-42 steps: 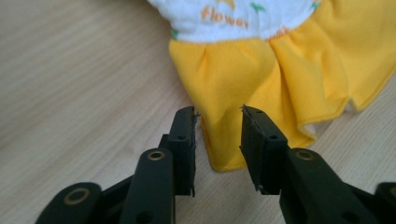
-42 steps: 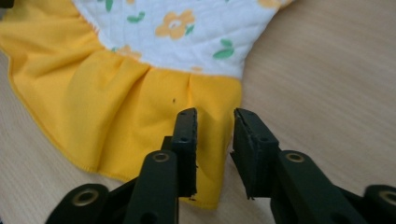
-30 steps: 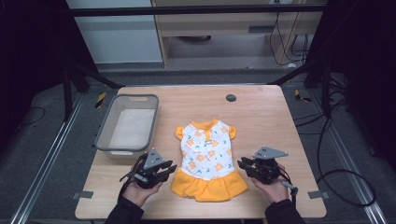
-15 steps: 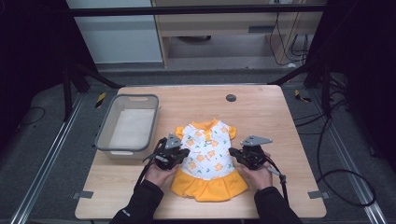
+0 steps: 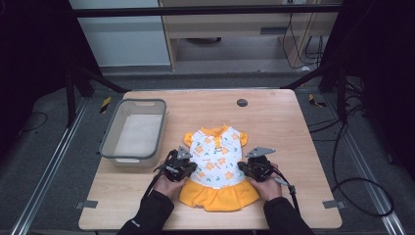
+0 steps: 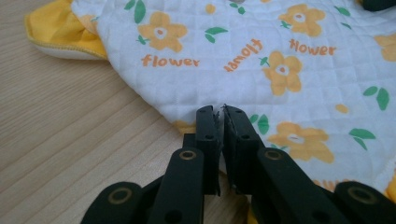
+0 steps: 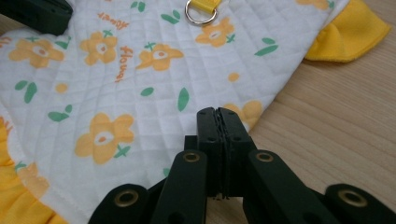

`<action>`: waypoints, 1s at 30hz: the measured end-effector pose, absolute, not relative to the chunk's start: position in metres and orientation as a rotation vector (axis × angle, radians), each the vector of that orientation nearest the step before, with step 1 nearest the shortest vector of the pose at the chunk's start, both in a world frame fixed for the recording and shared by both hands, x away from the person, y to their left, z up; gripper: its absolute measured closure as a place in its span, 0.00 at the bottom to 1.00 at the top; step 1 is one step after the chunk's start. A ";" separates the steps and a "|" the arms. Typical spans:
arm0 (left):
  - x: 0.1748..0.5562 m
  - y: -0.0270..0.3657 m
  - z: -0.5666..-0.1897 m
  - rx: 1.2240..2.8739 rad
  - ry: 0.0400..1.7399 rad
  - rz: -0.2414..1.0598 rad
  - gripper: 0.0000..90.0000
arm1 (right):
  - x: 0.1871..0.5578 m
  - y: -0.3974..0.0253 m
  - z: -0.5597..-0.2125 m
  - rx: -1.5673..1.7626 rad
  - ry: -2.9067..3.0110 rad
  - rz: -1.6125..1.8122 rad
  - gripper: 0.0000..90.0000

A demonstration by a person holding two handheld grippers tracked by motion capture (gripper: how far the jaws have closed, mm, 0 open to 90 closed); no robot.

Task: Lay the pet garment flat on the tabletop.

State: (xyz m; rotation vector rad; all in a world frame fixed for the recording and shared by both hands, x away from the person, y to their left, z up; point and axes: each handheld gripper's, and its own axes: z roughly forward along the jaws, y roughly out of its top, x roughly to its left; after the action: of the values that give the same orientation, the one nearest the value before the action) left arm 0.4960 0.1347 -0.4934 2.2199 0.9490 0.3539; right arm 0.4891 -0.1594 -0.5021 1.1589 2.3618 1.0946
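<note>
A small dress (image 5: pixel 215 161) lies flat on the wooden table (image 5: pixel 279 127): white quilted top with orange flowers, yellow sleeves and yellow skirt. My left gripper (image 5: pixel 192 169) is at its left side edge. In the left gripper view the jaws (image 6: pixel 219 112) are shut on the white hem of the dress (image 6: pixel 280 56), with a sliver of fabric between the tips. My right gripper (image 5: pixel 243 169) is at the right side edge. There the gripper (image 7: pixel 217 112) is shut on the edge of the dress (image 7: pixel 116 84). A metal ring (image 7: pixel 201 11) sits on its yellow tab.
A grey plastic bin (image 5: pixel 110 132) stands at the table's left, close to my left hand. A small black disc (image 5: pixel 242 102) is set in the tabletop at the back. Bare wood lies to the right of the dress and behind it.
Both hands came forward from the front edge to the dress's sides, then drew slightly back toward the person. Both grippers now sit shut at the dress's edges.
</note>
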 end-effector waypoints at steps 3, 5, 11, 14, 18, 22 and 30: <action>0.496 0.135 -0.494 2.216 0.948 0.355 0.94 | 0.488 -0.159 -0.503 1.171 2.351 1.098 0.98; 0.497 0.135 -0.494 2.216 0.944 0.361 0.94 | 0.487 -0.159 -0.503 1.175 2.348 1.097 0.98; 0.498 0.135 -0.494 2.215 0.939 0.371 0.94 | 0.483 -0.158 -0.503 1.168 2.348 1.090 0.98; 0.498 0.135 -0.495 2.211 0.943 0.371 0.93 | 0.482 -0.158 -0.503 1.170 2.350 1.094 0.97; 0.497 0.134 -0.494 2.214 0.943 0.380 0.91 | 0.481 -0.158 -0.503 1.169 2.354 1.100 0.96; 0.494 0.135 -0.488 2.198 0.948 0.374 0.85 | 0.480 -0.159 -0.500 1.172 2.342 1.111 0.93; 0.475 0.147 -0.466 2.126 0.909 0.379 0.74 | 0.471 -0.173 -0.482 1.189 2.257 1.233 0.80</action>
State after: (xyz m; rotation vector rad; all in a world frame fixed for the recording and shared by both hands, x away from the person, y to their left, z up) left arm 0.4753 0.1469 -0.4663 2.1260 0.9085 0.3794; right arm 0.4710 -0.1732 -0.4822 1.1894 2.2572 1.2328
